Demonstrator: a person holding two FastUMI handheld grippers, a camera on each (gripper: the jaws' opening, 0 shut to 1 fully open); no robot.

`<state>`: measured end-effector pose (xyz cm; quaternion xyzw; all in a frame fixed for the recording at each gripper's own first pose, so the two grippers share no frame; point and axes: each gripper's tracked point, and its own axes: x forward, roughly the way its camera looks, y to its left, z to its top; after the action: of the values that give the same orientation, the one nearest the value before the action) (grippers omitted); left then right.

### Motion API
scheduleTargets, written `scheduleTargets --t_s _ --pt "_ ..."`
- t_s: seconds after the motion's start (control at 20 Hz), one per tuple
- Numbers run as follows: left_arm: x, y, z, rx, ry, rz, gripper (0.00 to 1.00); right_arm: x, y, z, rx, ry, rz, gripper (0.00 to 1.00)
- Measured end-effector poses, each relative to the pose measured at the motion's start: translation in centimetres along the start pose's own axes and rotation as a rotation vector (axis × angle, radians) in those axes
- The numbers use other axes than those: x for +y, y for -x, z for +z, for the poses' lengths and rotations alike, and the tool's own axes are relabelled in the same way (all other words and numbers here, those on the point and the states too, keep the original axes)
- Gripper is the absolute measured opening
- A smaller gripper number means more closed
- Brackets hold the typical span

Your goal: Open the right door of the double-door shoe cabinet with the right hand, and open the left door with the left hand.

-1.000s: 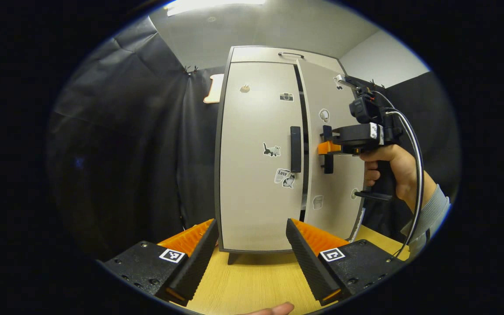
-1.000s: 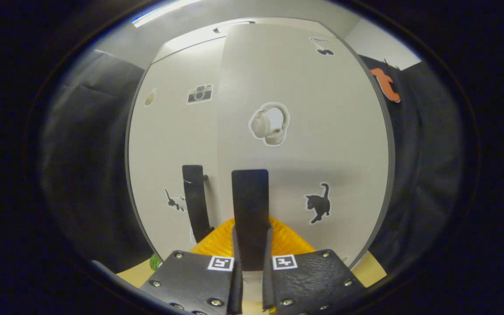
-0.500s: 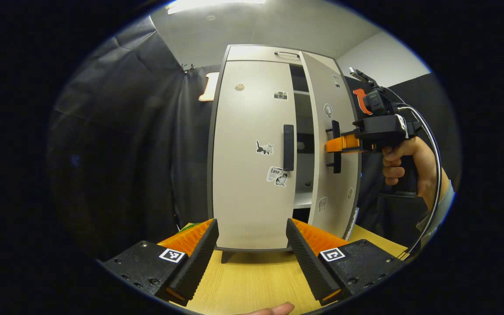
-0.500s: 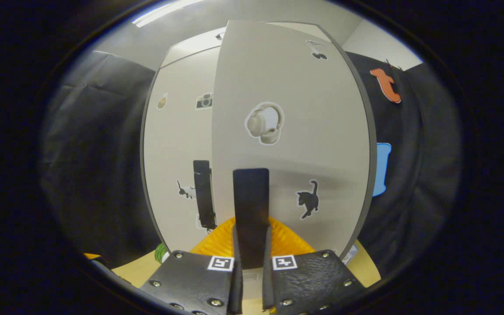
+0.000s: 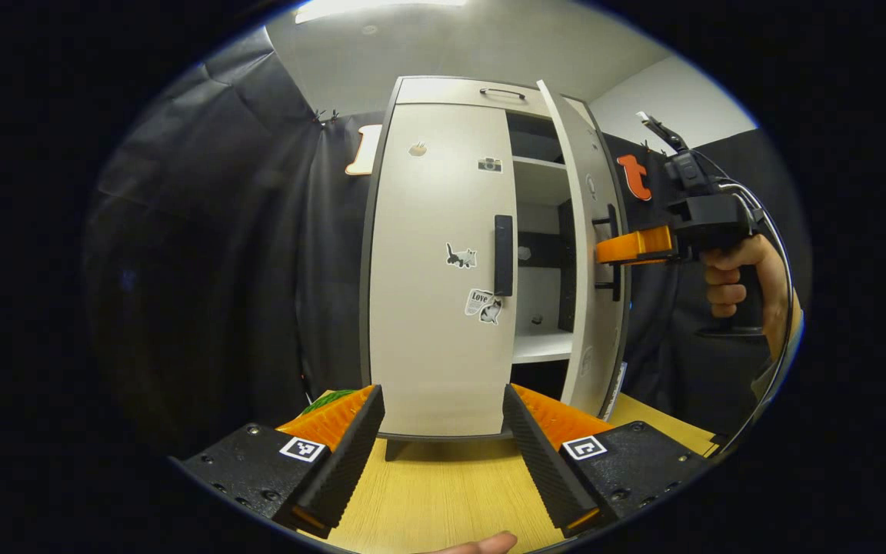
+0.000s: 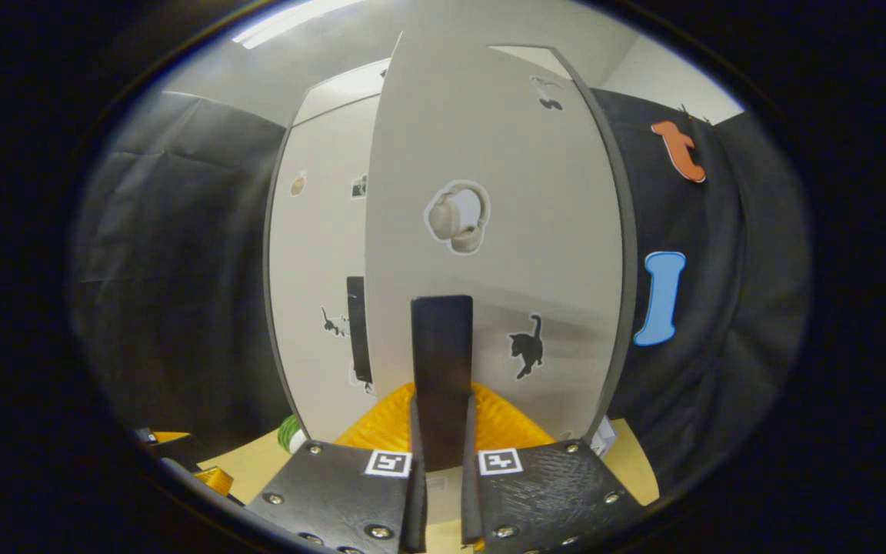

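The pale shoe cabinet stands on the table in front of me. In the left gripper view its left door is closed, with a dark vertical handle. My left gripper hangs open low in front of that door, apart from it, holding nothing. The right door is swung well outward, baring the shelves. My right gripper, held by a hand, is shut on the right door's handle. In the right gripper view the right gripper clamps that handle on the right door.
The cabinet stands on a light wooden table. A green object lies by the cabinet's lower left corner. Black cloth walls close in on the left and right. A fingertip shows at the bottom edge.
The right door has swung from barely ajar to wide open, pulled by the right gripper moving rightward and back. The shelves inside have come into sight. My left gripper stayed open and barely moved.
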<state>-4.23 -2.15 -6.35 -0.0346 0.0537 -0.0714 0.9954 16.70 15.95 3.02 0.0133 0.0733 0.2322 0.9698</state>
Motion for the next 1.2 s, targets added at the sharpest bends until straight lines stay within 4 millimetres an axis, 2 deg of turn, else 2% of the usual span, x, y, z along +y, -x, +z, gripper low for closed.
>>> scheduleTargets --t_s 0.2,0.55,0.95,1.15,1.2 --pt "-0.3 0.1 -0.1 0.002 0.004 -0.004 0.96 -0.7 0.9 0.2 -0.01 -0.001 -0.001 0.18" --pt "-2.2 0.3 -0.6 0.012 0.003 -0.039 0.96 -2.3 2.5 0.3 -0.02 0.002 -0.022 0.18" --pt "-4.1 0.3 -1.4 0.02 0.015 -0.074 0.96 -5.3 4.7 0.3 -0.036 -0.015 -0.066 0.17" --pt "-5.2 0.0 -2.0 0.034 0.013 -0.088 0.96 -7.9 5.9 0.2 -0.044 -0.034 -0.122 0.16" --pt "-5.5 -0.1 -2.2 0.038 0.012 -0.091 0.96 -8.8 5.9 0.1 -0.045 -0.031 -0.145 0.06"
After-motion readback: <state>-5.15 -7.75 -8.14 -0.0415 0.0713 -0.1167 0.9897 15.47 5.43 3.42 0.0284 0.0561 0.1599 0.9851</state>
